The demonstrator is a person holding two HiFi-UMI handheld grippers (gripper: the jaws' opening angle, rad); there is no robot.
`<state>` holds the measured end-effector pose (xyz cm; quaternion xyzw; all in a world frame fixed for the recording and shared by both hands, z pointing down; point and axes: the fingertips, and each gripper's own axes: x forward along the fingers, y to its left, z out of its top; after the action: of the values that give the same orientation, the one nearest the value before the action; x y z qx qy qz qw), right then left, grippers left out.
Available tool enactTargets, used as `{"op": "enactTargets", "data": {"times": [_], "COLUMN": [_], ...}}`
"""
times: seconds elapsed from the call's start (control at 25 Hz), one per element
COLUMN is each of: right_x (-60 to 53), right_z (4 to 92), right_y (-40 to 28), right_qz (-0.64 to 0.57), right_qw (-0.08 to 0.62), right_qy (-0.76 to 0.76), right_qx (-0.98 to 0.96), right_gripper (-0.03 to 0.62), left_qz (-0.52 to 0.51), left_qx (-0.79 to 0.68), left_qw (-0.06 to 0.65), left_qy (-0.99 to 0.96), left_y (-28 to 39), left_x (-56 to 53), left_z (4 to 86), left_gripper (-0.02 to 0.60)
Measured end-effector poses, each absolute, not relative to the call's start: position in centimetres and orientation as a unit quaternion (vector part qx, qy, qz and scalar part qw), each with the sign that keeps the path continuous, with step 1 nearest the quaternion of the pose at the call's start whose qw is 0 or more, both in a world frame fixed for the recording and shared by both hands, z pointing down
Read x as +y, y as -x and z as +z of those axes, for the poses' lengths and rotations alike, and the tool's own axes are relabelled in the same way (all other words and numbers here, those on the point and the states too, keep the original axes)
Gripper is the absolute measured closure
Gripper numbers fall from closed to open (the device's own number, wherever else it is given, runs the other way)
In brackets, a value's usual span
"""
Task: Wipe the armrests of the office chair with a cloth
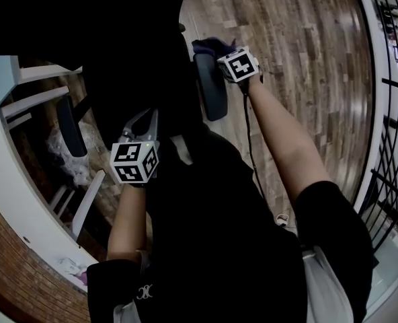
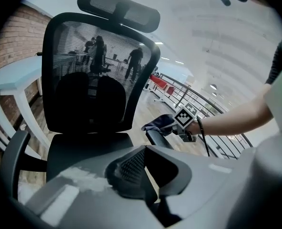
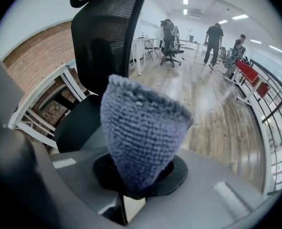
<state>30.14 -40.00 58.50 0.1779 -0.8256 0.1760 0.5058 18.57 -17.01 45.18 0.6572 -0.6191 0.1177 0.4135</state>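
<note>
Floor (image 1: 300,59): wood planks, filling the right of the head view; a dark railing (image 1: 387,113) runs along its far edge.
Office chair (image 2: 91,94): black, with a mesh back and a headrest. From the head view it is a dark mass, its seat and back hard to tell apart, and the person's black top covers its near part.
White frame (image 1: 44,99): painted bars beside the chair on the person's left, in front of a brick wall (image 2: 12,42). What lies under the bars is too dim to name.
Far armrest (image 2: 12,161): a dark pad on the person's left, well apart from both grippers.
Near armrest (image 1: 211,89): a grey-black pad on the person's right. Its forward end lies under the cloth, and in the left gripper view most of its length is cut off behind that gripper's body.
Left gripper (image 2: 146,175): jaws drawn together with nothing between them, pointing at the seat, apart from both armrests.
Right gripper (image 3: 131,194): jaws clamped on the cloth, which hides the fingertips, at the forward end of the near armrest.
Cloth (image 3: 143,128): grey-blue knit standing up out of the right jaws and blocking the middle of that view. It drapes over the tip of the near armrest and appears to touch it.
Cable (image 1: 249,140): thin and black, running along the right forearm.
People (image 3: 212,37): small standing figures far down the room.
</note>
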Motion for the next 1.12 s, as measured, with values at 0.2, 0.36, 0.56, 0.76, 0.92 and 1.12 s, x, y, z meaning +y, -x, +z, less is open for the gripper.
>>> {"op": "enactTargets", "data": {"times": [0.2, 0.36, 0.56, 0.76, 0.92, 1.12], "right_x": [-38.0, -35.7, -31.9, -27.1, -23.4, -19.7], "right_z": [58.5, 58.5, 57.9, 57.2, 56.9, 56.8], "right_y": [-33.3, -35.9, -38.2, -39.6, -40.2, -40.6], "right_qz": [0.183, 0.186, 0.174, 0.151, 0.15, 0.162], "right_qw": [0.497, 0.498, 0.5, 0.511, 0.517, 0.531], "right_qy": [-0.196, -0.196, -0.184, -0.155, -0.127, -0.106], "right_qx": [-0.826, -0.824, -0.828, -0.832, -0.833, -0.825], "right_gripper": [0.534, 0.534, 0.535, 0.536, 0.534, 0.534], "left_qz": [0.122, 0.124, 0.124, 0.123, 0.121, 0.123], "left_qx": [-0.607, -0.599, -0.59, -0.586, -0.584, -0.575], "left_qw": [0.407, 0.406, 0.406, 0.407, 0.407, 0.413], "left_qy": [-0.671, -0.679, -0.687, -0.69, -0.692, -0.695], "left_y": [-19.6, -20.6, -21.1, -21.2, -21.4, -21.8], "left_x": [-18.4, -19.1, -19.0, -18.9, -18.8, -18.5], "left_z": [45.0, 45.1, 45.3, 45.6, 45.6, 46.3], "left_gripper": [0.575, 0.575, 0.575, 0.575, 0.575, 0.575]}}
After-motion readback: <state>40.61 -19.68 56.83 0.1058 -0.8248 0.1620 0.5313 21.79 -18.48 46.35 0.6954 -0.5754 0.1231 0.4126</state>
